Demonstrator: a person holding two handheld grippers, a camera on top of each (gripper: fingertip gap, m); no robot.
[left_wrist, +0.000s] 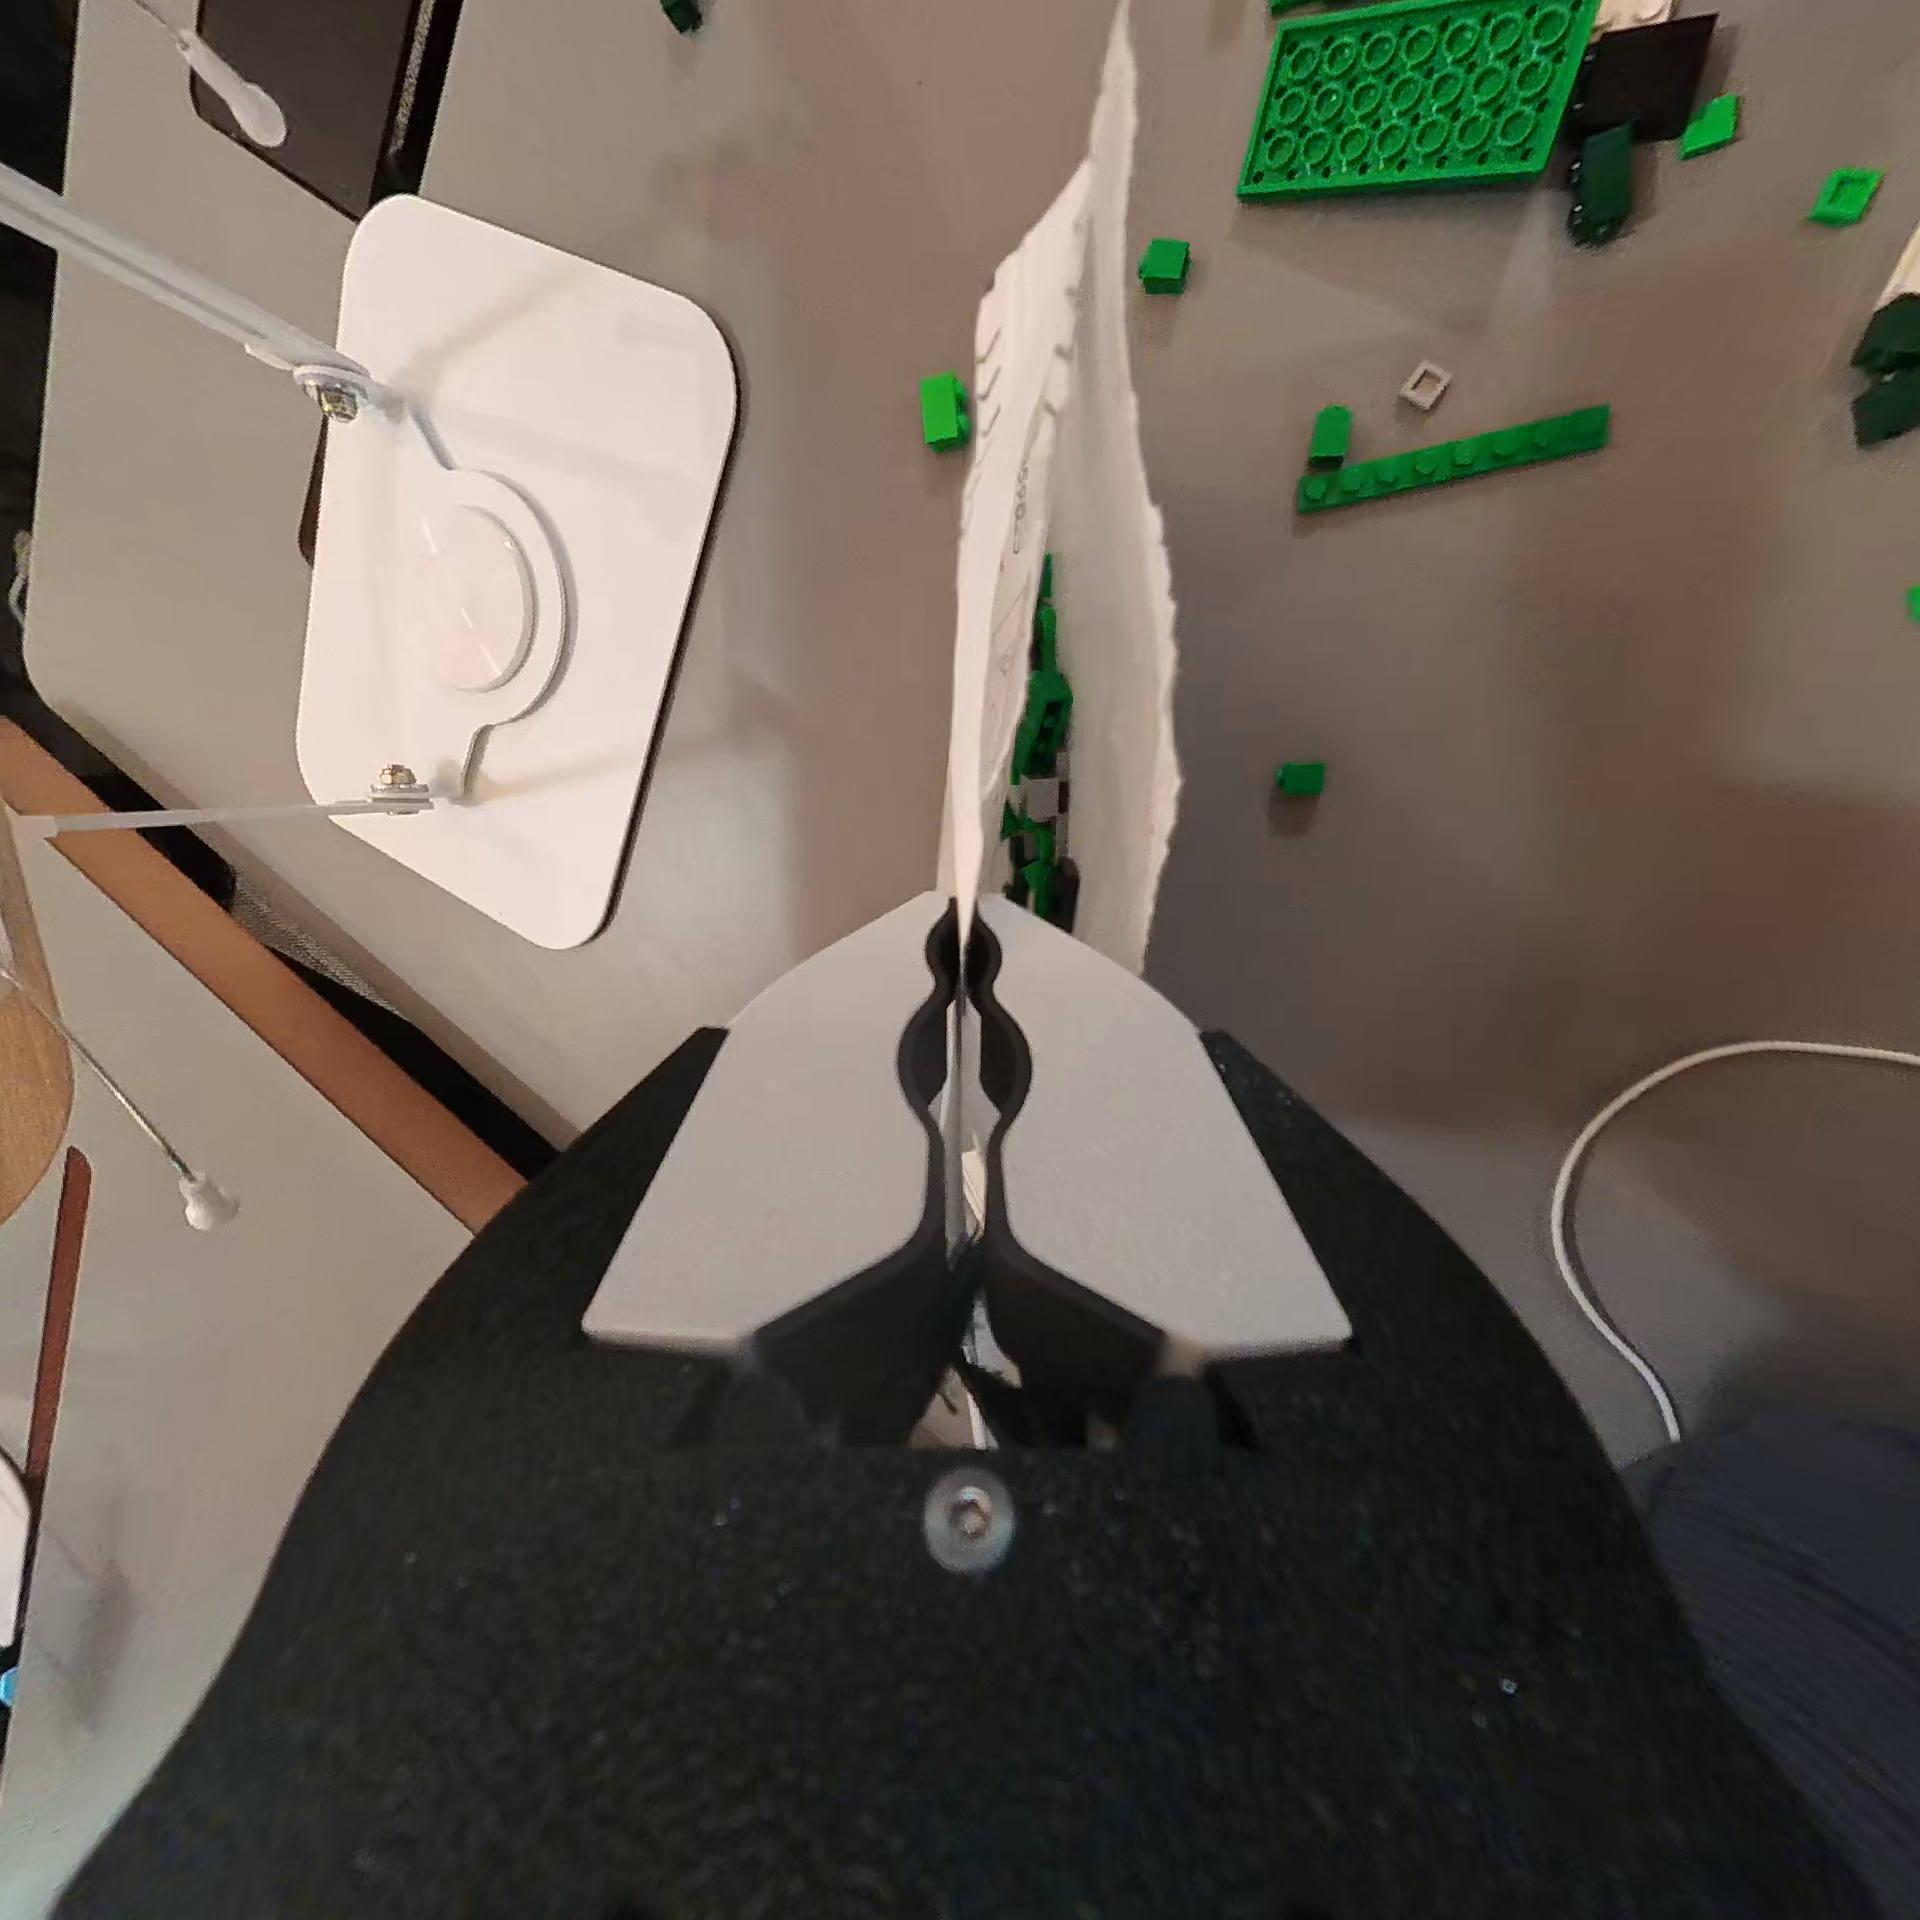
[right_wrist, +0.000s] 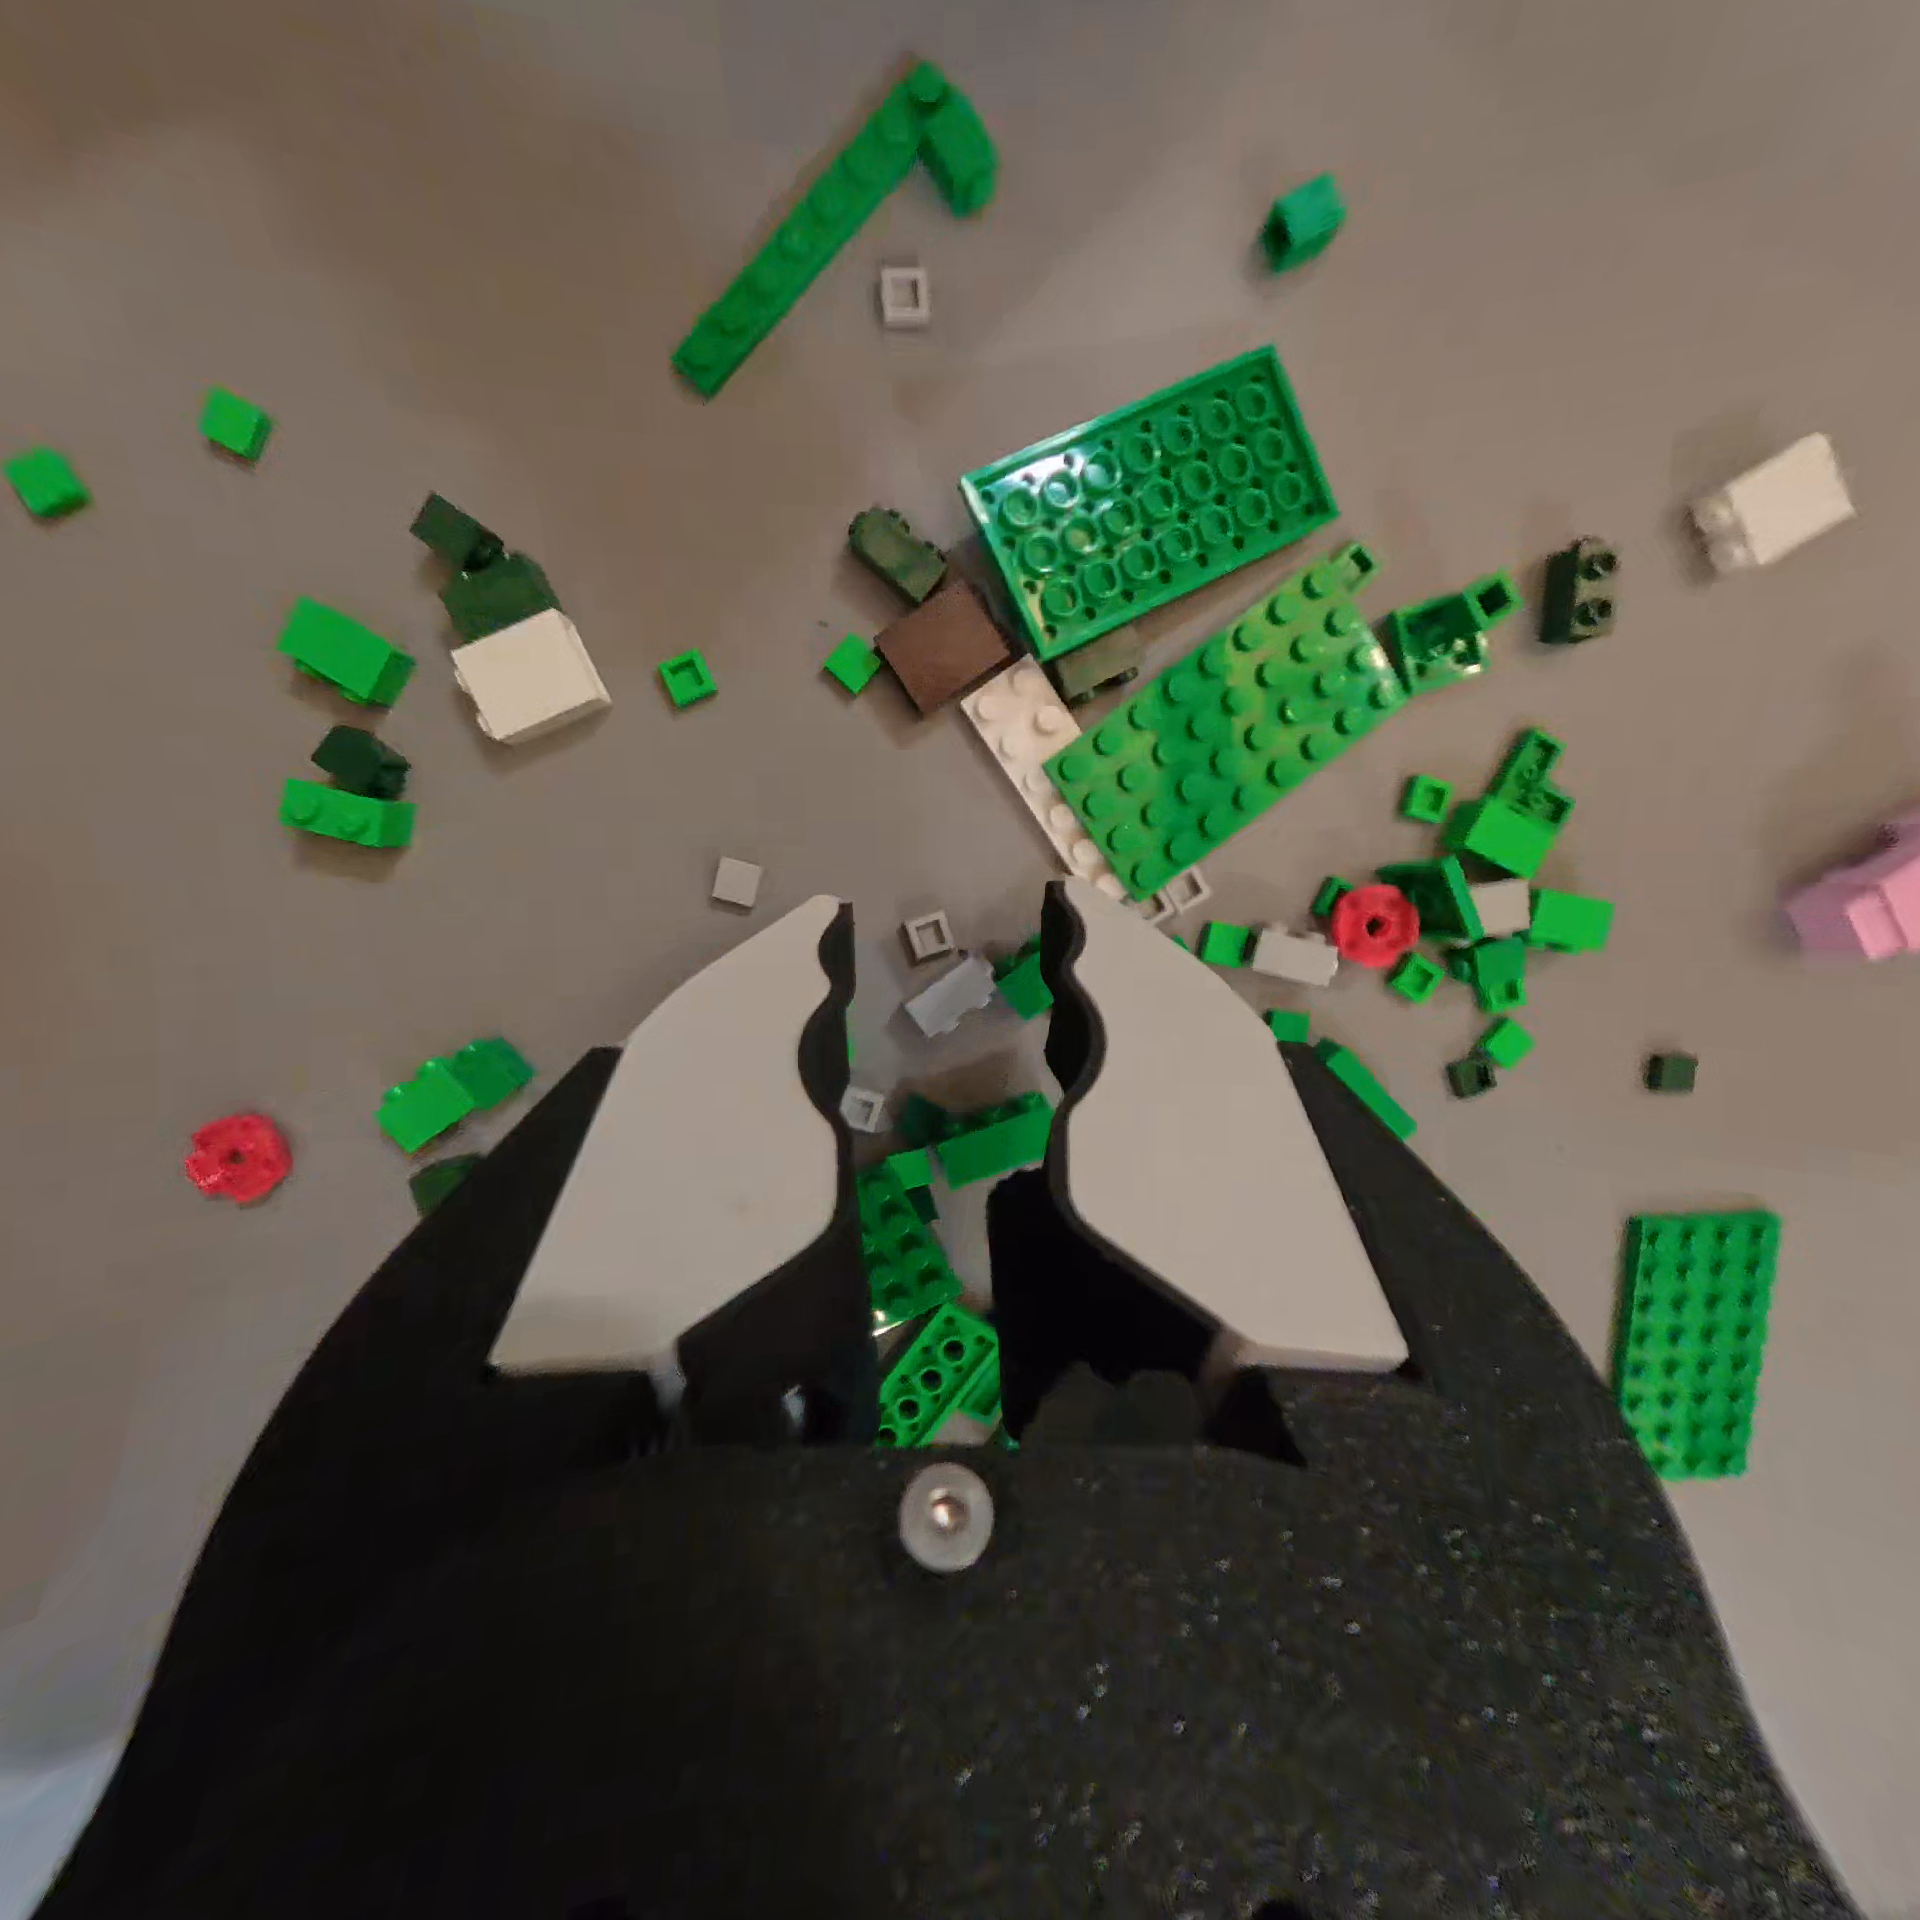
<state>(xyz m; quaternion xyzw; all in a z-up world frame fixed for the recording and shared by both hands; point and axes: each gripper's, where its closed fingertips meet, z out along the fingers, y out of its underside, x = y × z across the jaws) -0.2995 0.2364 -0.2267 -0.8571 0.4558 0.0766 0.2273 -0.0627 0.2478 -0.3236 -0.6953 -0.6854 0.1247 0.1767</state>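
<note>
Soft, even indoor light is falling on both views, casting only faint shadows under the scattered green plastic bricks (right_wrist: 1164, 540) on the matte grey tabletop (right_wrist: 520, 260). A mild sheen is glinting off the glossy white rounded plate (left_wrist: 520, 571). Wide-angle distortion is bending the frame edges. Both views' edges and near black gripper bodies are blurring.

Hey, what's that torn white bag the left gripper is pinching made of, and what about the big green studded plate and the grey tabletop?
The torn white bag, pinched by the left gripper, looks like thin matte paper: ragged fibrous edge, creases. The big green studded plate looks like hard glossy plastic: moulded studs, sharp highlights. The grey tabletop seems smooth matte laminate, though that is uncertain.
</note>
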